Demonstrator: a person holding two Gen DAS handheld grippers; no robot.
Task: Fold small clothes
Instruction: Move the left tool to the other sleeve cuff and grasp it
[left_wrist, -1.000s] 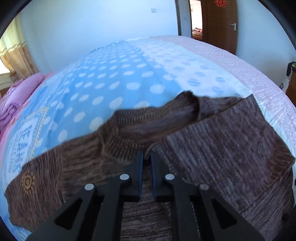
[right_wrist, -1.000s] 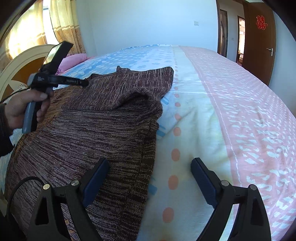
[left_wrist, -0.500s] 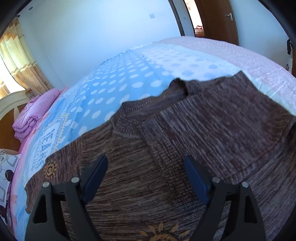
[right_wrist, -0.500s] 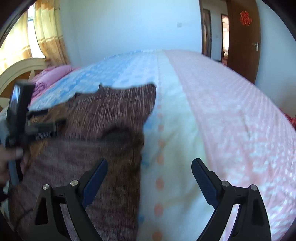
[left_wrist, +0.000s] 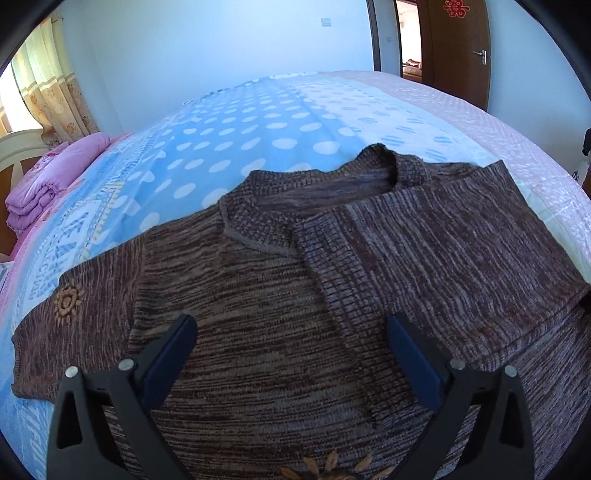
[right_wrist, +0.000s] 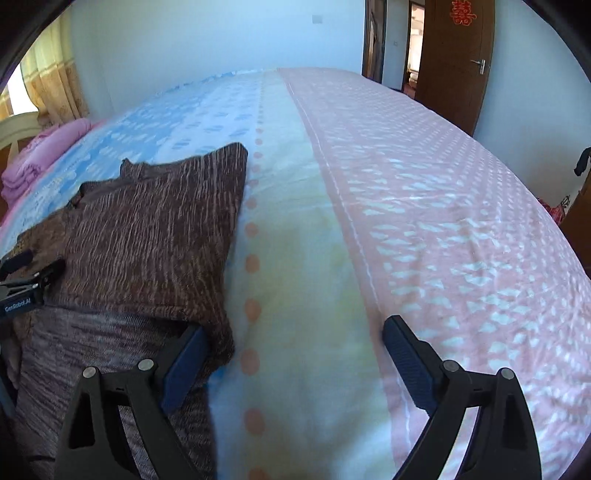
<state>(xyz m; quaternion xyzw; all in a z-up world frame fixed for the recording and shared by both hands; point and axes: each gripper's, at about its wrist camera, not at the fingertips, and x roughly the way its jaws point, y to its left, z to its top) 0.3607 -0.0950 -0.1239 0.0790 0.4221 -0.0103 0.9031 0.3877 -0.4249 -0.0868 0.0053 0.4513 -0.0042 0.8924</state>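
A brown knit sweater (left_wrist: 280, 302) lies flat on the bed, its right side and sleeve folded over the body (left_wrist: 443, 251), its left sleeve with a sun motif (left_wrist: 66, 302) spread out. My left gripper (left_wrist: 291, 354) is open and empty above the sweater's chest. In the right wrist view the sweater (right_wrist: 147, 243) lies at the left. My right gripper (right_wrist: 291, 362) is open and empty, its left finger (right_wrist: 184, 362) at the folded edge, the rest over the bedsheet. The left gripper's tip (right_wrist: 33, 277) shows at the left edge.
The bed (right_wrist: 424, 221) has a blue dotted sheet (left_wrist: 240, 122) and a pink patterned part. Folded pink bedding (left_wrist: 55, 177) lies at the far left by the headboard. A wooden door (right_wrist: 461, 55) and a wall stand beyond the bed.
My left gripper opened, let go of the sweater near the collar and drew back. My right gripper, open throughout, swung right along the sweater's folded edge.
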